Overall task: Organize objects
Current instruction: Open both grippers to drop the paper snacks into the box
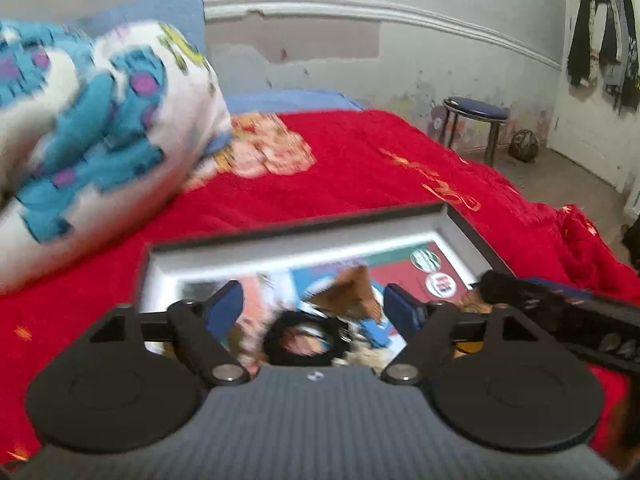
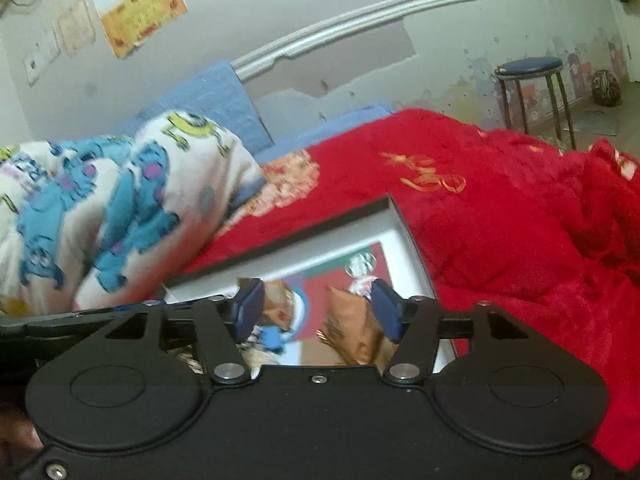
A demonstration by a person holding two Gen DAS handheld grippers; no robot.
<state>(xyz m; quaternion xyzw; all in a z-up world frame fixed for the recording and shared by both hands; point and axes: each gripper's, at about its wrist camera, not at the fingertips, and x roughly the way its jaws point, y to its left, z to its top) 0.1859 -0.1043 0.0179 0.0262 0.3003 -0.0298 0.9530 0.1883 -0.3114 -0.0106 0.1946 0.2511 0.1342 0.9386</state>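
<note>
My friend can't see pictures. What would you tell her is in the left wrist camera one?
An open left gripper hovers over a framed picture lying flat on a red blanket, with nothing between its blue fingers. A blue monster-print pillow sits at the left, and a stool stands by the worn wall behind.

Red blanket [image 2: 500,240]: plush, deep-piled cloth with shiny gold embroidery. Cartoon-print pillow [image 1: 92,128]: soft, matt fleece. Picture frame [image 1: 304,236]: black matt rim, grey inner border, glossy glazed print. Left gripper [image 1: 316,304]: matt black plastic, ribbed grey housing, bright metal pivot pins. Stool [image 2: 532,80]: metal legs, padded seat. Wall [image 1: 400,60]: flaking paint.
</note>
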